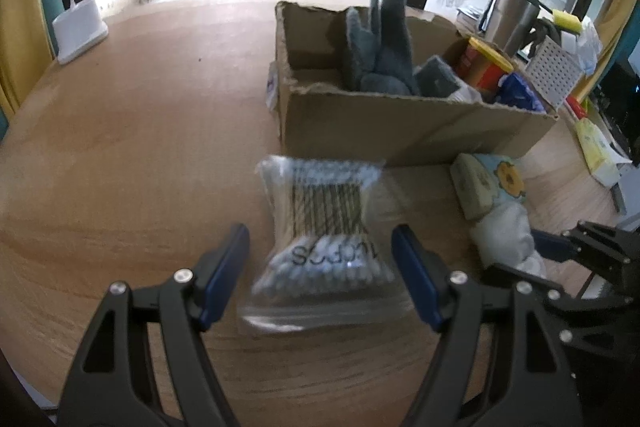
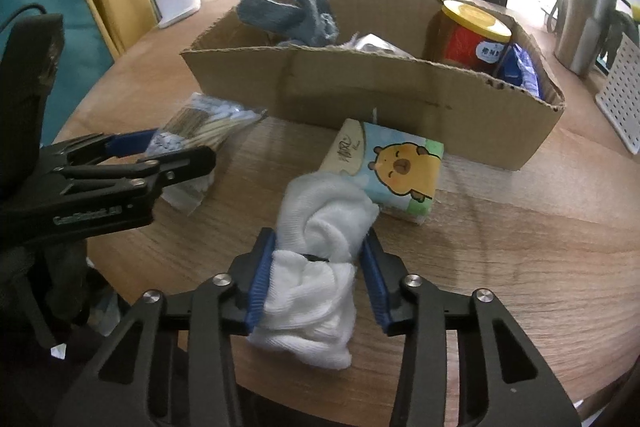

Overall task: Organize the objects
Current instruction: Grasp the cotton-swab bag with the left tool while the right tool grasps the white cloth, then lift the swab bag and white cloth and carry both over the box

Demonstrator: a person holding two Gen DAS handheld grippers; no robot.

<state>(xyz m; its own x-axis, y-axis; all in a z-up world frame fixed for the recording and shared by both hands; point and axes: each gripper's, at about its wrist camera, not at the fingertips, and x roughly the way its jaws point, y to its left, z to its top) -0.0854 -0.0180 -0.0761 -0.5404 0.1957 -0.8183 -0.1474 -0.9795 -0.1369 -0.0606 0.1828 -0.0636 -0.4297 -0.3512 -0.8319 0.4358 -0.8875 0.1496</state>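
Wooden counter [image 2: 500, 247]: right gripper [image 2: 316, 263] squeezes soft white socks [image 2: 320, 247] mid-bundle; left gripper [image 1: 320, 259] spread wide around light, slippery swab bag [image 1: 324, 243].

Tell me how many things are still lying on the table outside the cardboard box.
3: the cotton swab bag between the left tool's open fingers, the white socks gripped by the right tool, and the tissue pack beside the cardboard box.
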